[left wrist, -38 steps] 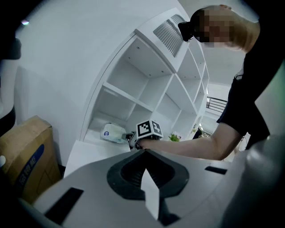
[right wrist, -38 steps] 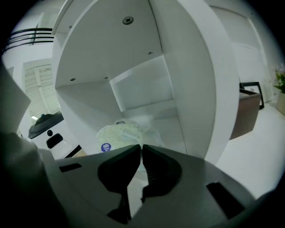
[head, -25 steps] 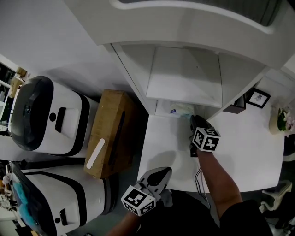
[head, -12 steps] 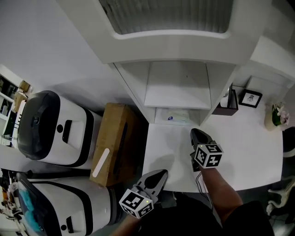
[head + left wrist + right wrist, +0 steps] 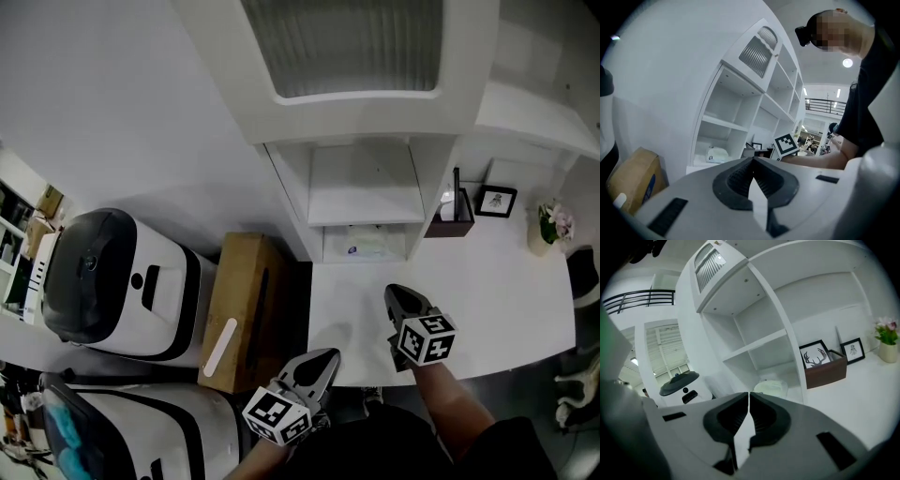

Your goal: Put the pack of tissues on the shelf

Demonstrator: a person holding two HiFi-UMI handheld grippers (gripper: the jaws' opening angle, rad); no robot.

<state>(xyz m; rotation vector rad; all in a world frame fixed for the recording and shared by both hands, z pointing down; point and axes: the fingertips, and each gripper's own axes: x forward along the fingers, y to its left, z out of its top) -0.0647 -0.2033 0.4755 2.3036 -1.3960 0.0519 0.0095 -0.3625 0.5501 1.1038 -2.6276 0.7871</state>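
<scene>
The pack of tissues (image 5: 367, 246) lies in the lowest compartment of the white shelf unit (image 5: 361, 183), pale with a small blue mark. It also shows in the left gripper view, pack (image 5: 715, 153), and in the right gripper view, pack (image 5: 771, 387). My right gripper (image 5: 403, 300) hovers over the white desk (image 5: 497, 281), well back from the shelf, jaws shut and empty. At the desk's near left corner my left gripper (image 5: 317, 366) is shut with nothing in it.
A dark brown box (image 5: 450, 217) and a framed picture (image 5: 495, 200) stand on the desk right of the shelf; a flower pot (image 5: 548, 227) is further right. A cardboard box (image 5: 239, 309) and white machines (image 5: 122, 281) sit on the floor at left.
My right gripper has drawn back from the shelf toward the desk's near edge, leaving the tissues in the compartment. The head view has pulled back, showing more of the shelf.
</scene>
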